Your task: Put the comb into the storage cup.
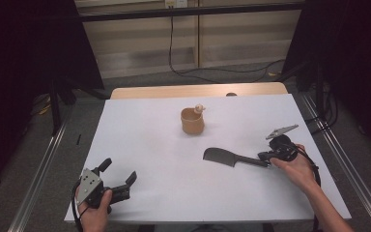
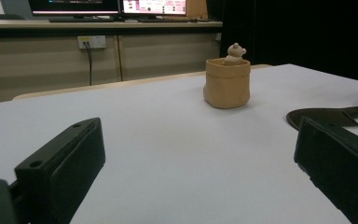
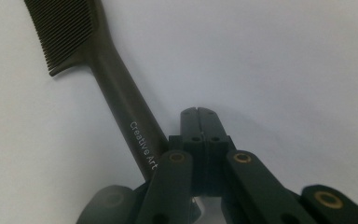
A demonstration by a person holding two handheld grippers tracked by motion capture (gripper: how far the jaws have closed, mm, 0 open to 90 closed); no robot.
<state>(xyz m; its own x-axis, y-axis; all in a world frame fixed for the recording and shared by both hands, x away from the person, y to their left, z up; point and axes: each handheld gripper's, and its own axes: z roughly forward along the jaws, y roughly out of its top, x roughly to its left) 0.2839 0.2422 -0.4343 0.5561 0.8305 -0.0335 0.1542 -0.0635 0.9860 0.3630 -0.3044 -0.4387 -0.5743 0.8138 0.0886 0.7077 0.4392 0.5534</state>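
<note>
My right gripper [image 1: 268, 158] clenched beside the comb [image 1: 228, 157] handle, my left gripper [image 1: 118, 174] released, well apart from comb, cup [image 1: 192, 121] beyond comb

Grey floor [image 1: 140, 79], beige cabinets [image 1: 145, 43], monitors [image 2: 112, 6] behind.

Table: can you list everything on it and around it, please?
table cover: one, white, over a wooden table
pot: one, tan, middle of the table towards the far side
toy bear: one, pale, peeking out of the pot
comb: one, black, lying flat right of centre
monitors: two, lit, on the far desk
left hand-held gripper: one, black, jaws open, near left corner
right hand-held gripper: one, black, jaws shut, beside the comb's handle
hands: two, at the near edge
</note>
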